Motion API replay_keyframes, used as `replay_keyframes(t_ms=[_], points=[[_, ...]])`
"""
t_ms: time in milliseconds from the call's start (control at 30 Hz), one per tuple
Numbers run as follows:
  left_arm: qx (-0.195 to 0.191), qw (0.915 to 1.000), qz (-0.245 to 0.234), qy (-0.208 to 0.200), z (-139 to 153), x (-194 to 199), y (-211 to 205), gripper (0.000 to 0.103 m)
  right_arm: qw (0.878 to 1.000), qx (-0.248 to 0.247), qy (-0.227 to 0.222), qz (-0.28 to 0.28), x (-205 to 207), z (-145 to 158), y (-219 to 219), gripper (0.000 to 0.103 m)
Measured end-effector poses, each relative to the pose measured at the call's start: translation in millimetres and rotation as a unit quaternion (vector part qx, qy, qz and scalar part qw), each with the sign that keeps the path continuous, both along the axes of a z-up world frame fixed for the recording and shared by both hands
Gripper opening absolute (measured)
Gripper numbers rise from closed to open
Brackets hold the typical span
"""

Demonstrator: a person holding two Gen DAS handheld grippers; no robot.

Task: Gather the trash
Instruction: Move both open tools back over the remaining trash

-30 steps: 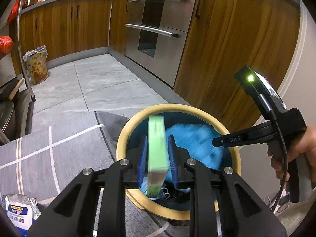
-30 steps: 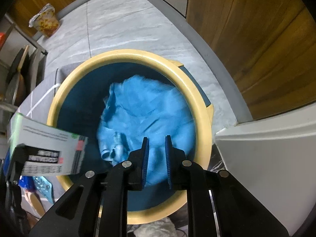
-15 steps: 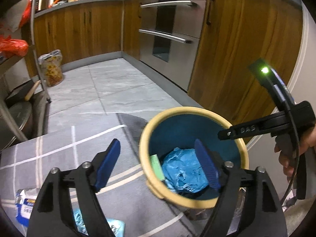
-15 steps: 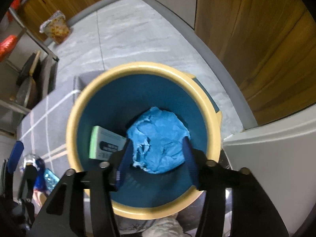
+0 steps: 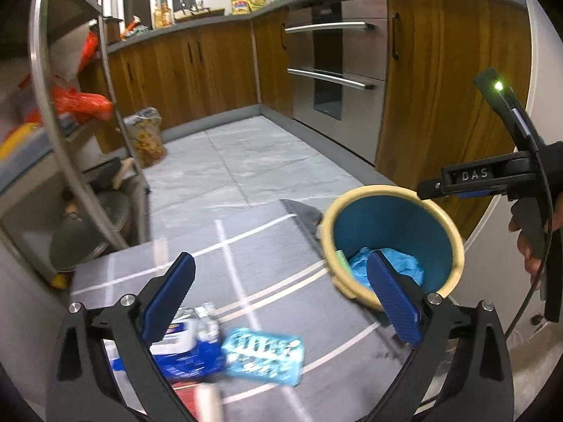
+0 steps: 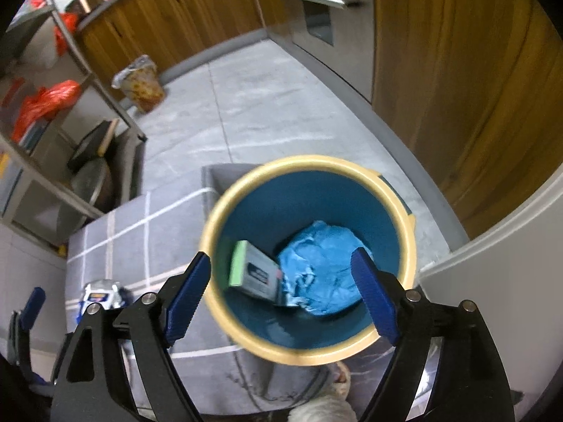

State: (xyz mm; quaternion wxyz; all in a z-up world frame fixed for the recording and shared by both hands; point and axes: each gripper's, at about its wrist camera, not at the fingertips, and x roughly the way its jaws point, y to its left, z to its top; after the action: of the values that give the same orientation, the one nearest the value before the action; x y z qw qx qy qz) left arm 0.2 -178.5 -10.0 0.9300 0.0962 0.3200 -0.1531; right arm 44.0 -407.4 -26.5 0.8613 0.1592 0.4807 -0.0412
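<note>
The cream-rimmed blue bin (image 6: 309, 161) stands under my right gripper (image 6: 281, 274), whose jaws are opening above it with nothing between them. Inside lie a green box (image 6: 246, 270) and crumpled blue paper (image 6: 323, 274). In the left wrist view the bin (image 5: 454, 242) is at the right, with the blue paper (image 5: 387, 263) showing. My left gripper (image 5: 281, 295) hangs over the rug, jaws opening wide and empty. Below it lie a blue-and-white packet (image 5: 183, 344) and a light blue wrapper (image 5: 264, 351). A hand holds the right gripper's body (image 5: 492, 176) at the right edge.
A grey rug (image 5: 246, 246) with white lines covers the floor beside the bin. A metal shelf rack (image 5: 70, 140) stands at the left, with a plastic bag (image 5: 144, 137) on the tiles behind it. An oven (image 5: 334, 70) and wooden cabinets line the far side. A white wall corner (image 6: 492, 281) is right of the bin.
My left gripper let go of the green box, which now lies in the bin. Both grippers' jaws opened wide and both rose; the left swung away over the rug.
</note>
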Motion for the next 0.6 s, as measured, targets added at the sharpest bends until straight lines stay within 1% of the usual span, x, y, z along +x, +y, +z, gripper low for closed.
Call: replay_keyframes(t_ms=[100,167,233,300,367,467,533,600], points=[[-0.001,0.9997,0.023,0.004,12,-7,26,0.097,1.000,-0.009,-0.015,0.015,-6,10,21,0.086],[0.005,0.9995,0.030,0.005,20,-10,40,0.097,0.999,-0.009,-0.023,0.019,-10,14,31,0.087],[0.026,0.9991,0.032,-0.004,29,-14,53,0.097,0.999,-0.008,-0.039,0.027,-15,19,42,0.090],[0.051,0.9977,0.038,-0.021,41,-16,70,0.097,0.998,-0.010,-0.055,0.038,-19,25,55,0.091],[0.057,0.9967,0.052,-0.027,48,-15,88,0.097,0.997,-0.010,-0.065,0.050,-20,29,67,0.091],[0.035,0.9954,0.088,-0.016,49,-11,119,0.097,0.995,-0.013,-0.069,0.073,-18,30,87,0.091],[0.001,0.9923,0.124,0.003,41,-7,145,0.097,0.994,-0.016,-0.065,0.087,-17,27,99,0.091],[-0.020,0.9882,0.150,0.024,30,-2,163,0.097,0.993,-0.015,-0.055,0.101,-13,23,112,0.091]])
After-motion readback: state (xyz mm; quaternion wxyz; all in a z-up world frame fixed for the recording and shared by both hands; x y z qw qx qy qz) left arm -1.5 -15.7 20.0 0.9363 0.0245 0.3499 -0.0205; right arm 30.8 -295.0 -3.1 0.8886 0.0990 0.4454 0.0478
